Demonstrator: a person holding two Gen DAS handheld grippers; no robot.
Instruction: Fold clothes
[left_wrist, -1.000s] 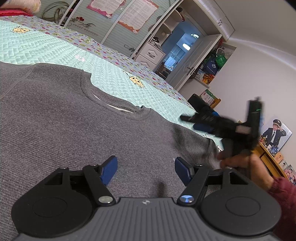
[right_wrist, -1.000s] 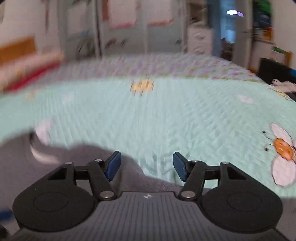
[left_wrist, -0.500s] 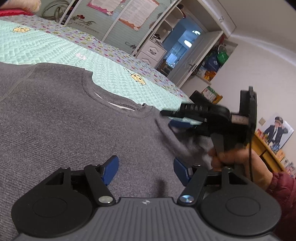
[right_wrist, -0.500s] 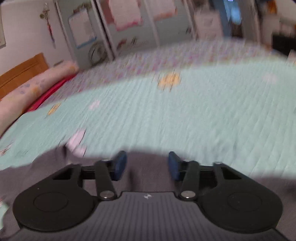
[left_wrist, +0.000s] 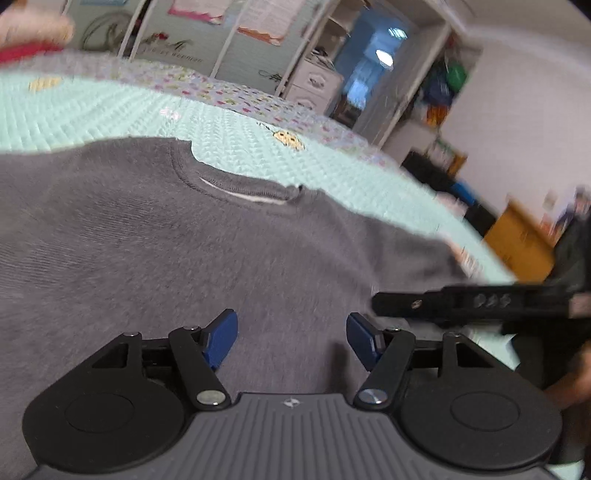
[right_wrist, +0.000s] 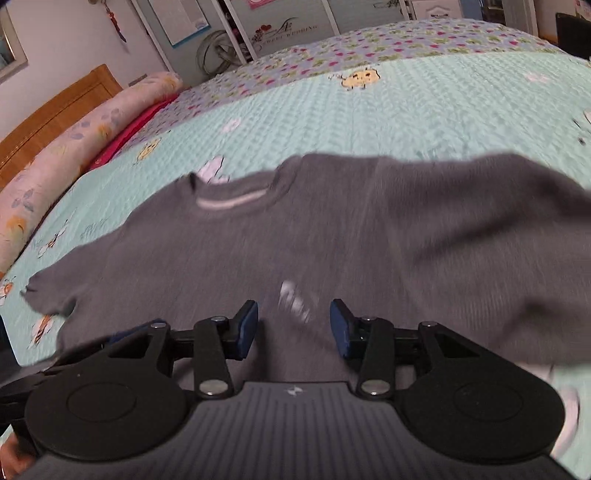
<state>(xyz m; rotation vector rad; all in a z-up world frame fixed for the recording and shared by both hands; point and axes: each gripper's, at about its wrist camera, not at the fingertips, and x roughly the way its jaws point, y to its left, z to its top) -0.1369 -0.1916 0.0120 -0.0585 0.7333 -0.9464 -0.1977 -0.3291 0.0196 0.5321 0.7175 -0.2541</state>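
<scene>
A grey knit sweater (left_wrist: 184, 258) lies spread on the mint bedspread (left_wrist: 258, 147), its collar (left_wrist: 240, 192) toward the far side. My left gripper (left_wrist: 291, 336) hovers just over the chest, open, with nothing between its blue pads. In the right wrist view, the same sweater (right_wrist: 258, 251) fills the middle and its right sleeve (right_wrist: 498, 229) bulges up, blurred. My right gripper (right_wrist: 294, 326) stands over the lower chest, its jaws partly apart above grey cloth, and no pinch shows. A small white blur (right_wrist: 295, 302) lies just past the pads. The right tool's black body (left_wrist: 461, 301) reaches in from the right.
A long floral bolster (right_wrist: 74, 147) and a wooden headboard (right_wrist: 55, 107) line the bed's left side. Wardrobe doors (left_wrist: 258, 37) and a doorway (left_wrist: 373, 74) stand beyond the bed. A wooden cabinet (left_wrist: 517, 243) sits at the right. The person's hand (left_wrist: 569, 380) holds the right tool.
The right gripper swung from over bare bedspread to over the sweater's chest, and its jaws narrowed. In the left view it dropped from beside the sleeve to low on the right.
</scene>
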